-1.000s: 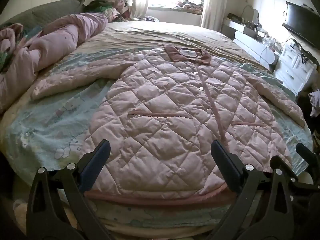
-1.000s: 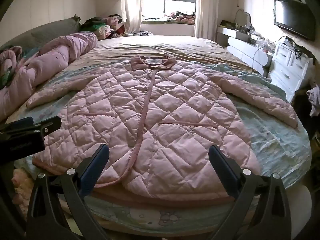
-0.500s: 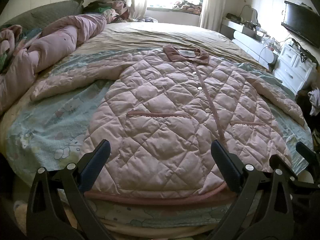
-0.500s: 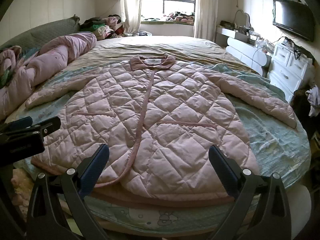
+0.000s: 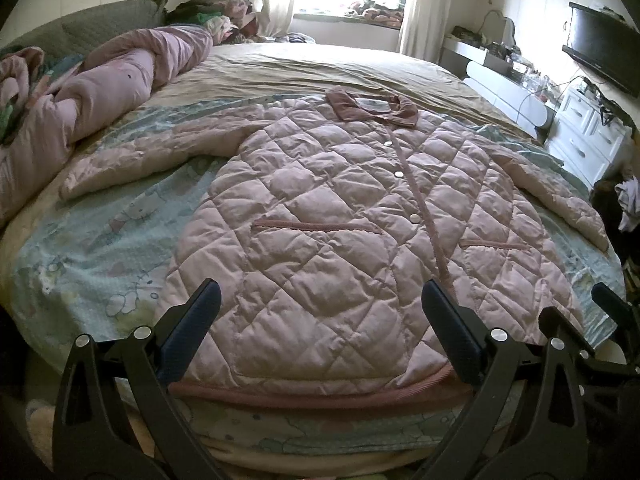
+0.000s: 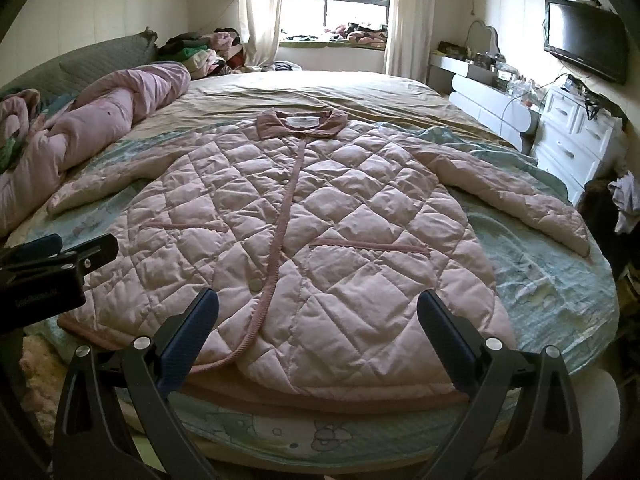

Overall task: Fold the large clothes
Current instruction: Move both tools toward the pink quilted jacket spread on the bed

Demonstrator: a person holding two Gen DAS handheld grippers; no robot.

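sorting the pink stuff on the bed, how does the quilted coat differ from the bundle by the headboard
The quilted coat lies spread flat, front up, sleeves out; the pink bundle is rolled and crumpled. The coat has diamond stitching and a darker collar; the bundle looks smooth. Both are pale pink and untouched by either gripper.

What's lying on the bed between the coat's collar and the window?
Only a bare, wrinkled tan sheet between the collar and the window, in the right wrist view.
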